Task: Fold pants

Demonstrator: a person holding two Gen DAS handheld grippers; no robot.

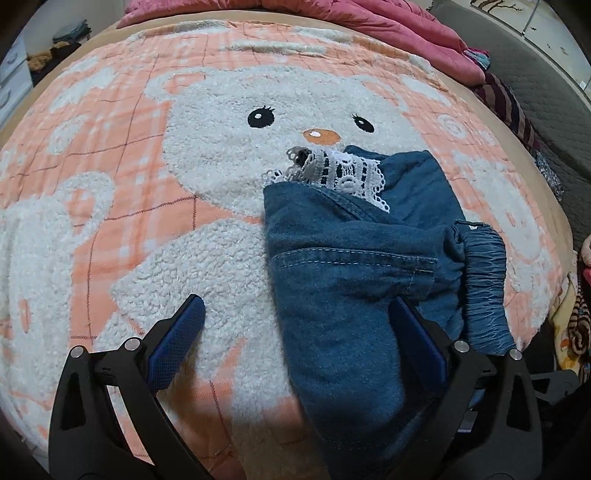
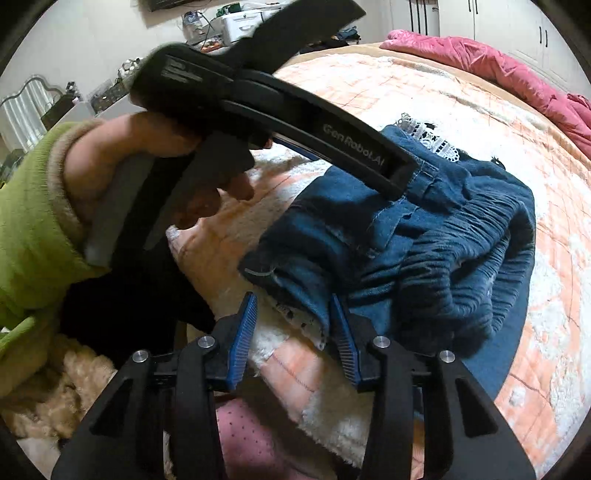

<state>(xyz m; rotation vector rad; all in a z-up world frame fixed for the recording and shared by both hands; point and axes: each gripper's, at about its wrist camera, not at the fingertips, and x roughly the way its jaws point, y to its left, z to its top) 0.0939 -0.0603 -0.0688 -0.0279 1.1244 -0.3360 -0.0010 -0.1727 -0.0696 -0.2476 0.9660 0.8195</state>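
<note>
The blue denim pants (image 1: 354, 266) lie folded in a bundle on the bed, with white lace trim (image 1: 343, 171) sticking out at the far end and the elastic waistband (image 1: 484, 280) at the right. My left gripper (image 1: 299, 314) is open, its jaws wide apart, one finger on the blanket and the other over the denim. In the right wrist view the pants (image 2: 424, 236) are bunched. My right gripper (image 2: 293, 328) is open with a fold of denim hanging between its blue pads (image 2: 243, 332). The left gripper's body (image 2: 288, 114) and the hand holding it reach over the pants.
The pants rest on a peach blanket with a white fleece bear (image 1: 258, 122). A pink quilt (image 1: 388, 26) lies at the head of the bed. Striped clothes (image 1: 506, 107) sit at the right edge. A dresser with clutter (image 2: 92, 92) stands beyond the bed.
</note>
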